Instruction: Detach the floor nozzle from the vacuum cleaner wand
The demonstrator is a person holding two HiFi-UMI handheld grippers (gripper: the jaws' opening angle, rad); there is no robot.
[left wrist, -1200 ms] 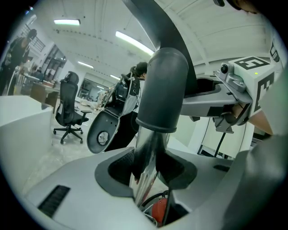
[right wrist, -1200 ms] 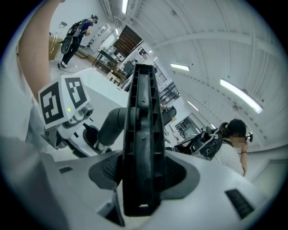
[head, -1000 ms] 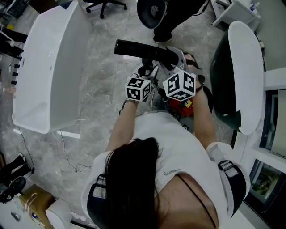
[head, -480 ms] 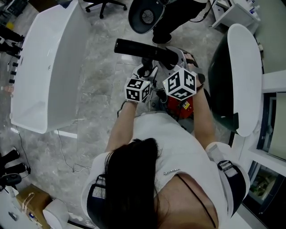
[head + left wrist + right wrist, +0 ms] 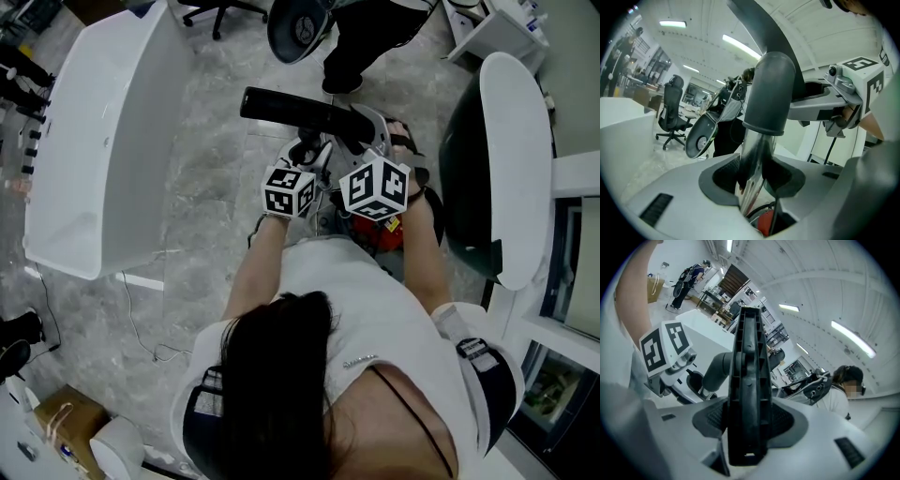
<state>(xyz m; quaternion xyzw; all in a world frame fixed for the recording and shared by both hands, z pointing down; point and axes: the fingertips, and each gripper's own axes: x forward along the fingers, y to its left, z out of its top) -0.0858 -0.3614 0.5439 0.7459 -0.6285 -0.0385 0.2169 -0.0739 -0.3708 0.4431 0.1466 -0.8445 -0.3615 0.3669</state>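
The black floor nozzle point(image 5: 295, 108) lies crosswise at the top of the vacuum, joined by a grey elbow point(image 5: 771, 89) to the shiny metal wand point(image 5: 752, 173). My left gripper point(image 5: 752, 180) is shut on the wand just under the elbow's collar; its marker cube point(image 5: 289, 190) shows in the head view. My right gripper point(image 5: 747, 420) is shut on the black nozzle point(image 5: 747, 380), seen edge-on and standing upright between the pads. In the head view its cube point(image 5: 377, 187) sits just right of the left one. Both sets of jaws are hidden under the cubes there.
The vacuum's red body point(image 5: 380, 230) sits below the cubes, against the person. A long white table point(image 5: 103, 141) stands at left and a rounded white table point(image 5: 516, 141) at right. A bystander with a round grey device point(image 5: 300, 28) stands just beyond the nozzle. A thin cable point(image 5: 141, 319) lies on the floor.
Both grippers keep their hold and place. The bystander's round device at the top has drifted left and further up.
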